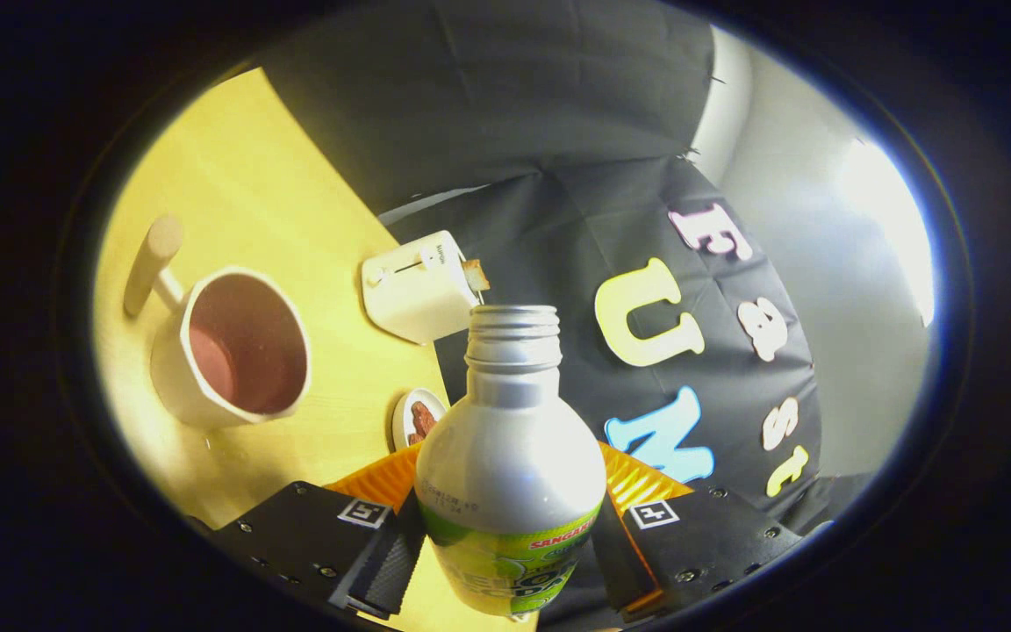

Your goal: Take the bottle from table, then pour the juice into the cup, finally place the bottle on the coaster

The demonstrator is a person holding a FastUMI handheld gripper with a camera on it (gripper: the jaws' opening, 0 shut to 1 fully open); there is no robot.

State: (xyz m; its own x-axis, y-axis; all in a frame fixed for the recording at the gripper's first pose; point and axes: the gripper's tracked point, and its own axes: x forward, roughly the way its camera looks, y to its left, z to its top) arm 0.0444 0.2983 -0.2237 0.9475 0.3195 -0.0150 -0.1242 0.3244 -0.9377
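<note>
A silver bottle (510, 456) with a green label and an uncapped threaded neck sits between my fingers, and my gripper (505, 535) is shut on its lower body. The whole view is tilted, so the bottle is held off the yellow table (251, 184). A white mug (229, 351) with a dark pink inside and a wooden handle stands on the table, to the left of the bottle's neck and apart from it. An orange ribbed coaster (383, 478) shows behind the bottle, just ahead of the fingers.
A white toaster (418, 285) with a slice of bread sticking out stands at the table's far edge beyond the bottle. A small white dish (418, 417) with brown food lies between mug and bottle. The black cloth wall hangs past the table's edge.
</note>
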